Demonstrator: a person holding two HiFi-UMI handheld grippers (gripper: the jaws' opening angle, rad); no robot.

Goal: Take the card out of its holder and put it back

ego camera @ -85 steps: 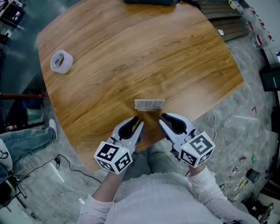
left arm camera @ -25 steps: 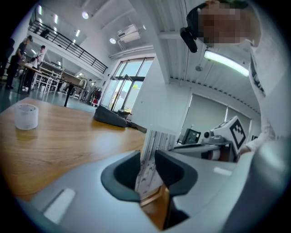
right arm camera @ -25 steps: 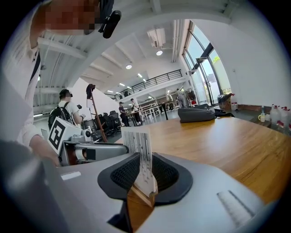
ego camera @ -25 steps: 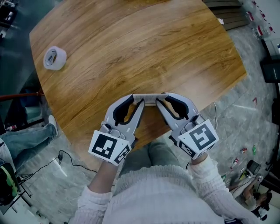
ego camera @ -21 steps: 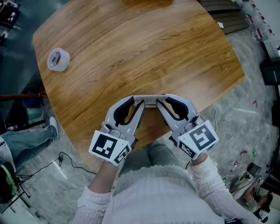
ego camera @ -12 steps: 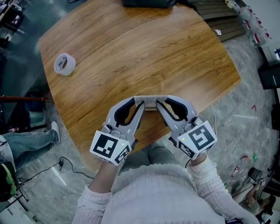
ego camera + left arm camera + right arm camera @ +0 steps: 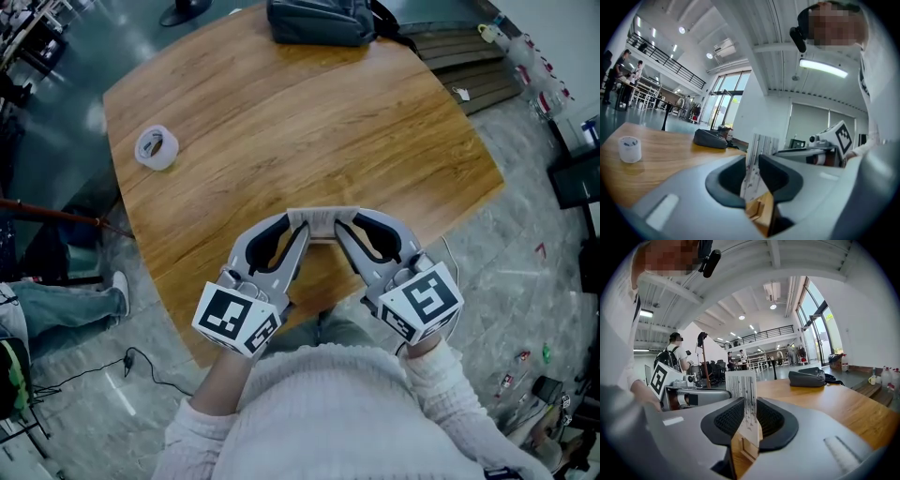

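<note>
Card (image 7: 322,222) over wood table (image 7: 309,131) w/ tape roll (image 7: 157,147), dark bag (image 7: 319,21); grey floor (image 7: 525,234).

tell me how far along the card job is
Done: the card holder is picked up, above the table. In hand: the left gripper and right gripper each pinch one end; the left jaws have just been closing on it. Left: nothing looks pulled out of it yet, so removal and reinsertion remain.
</note>
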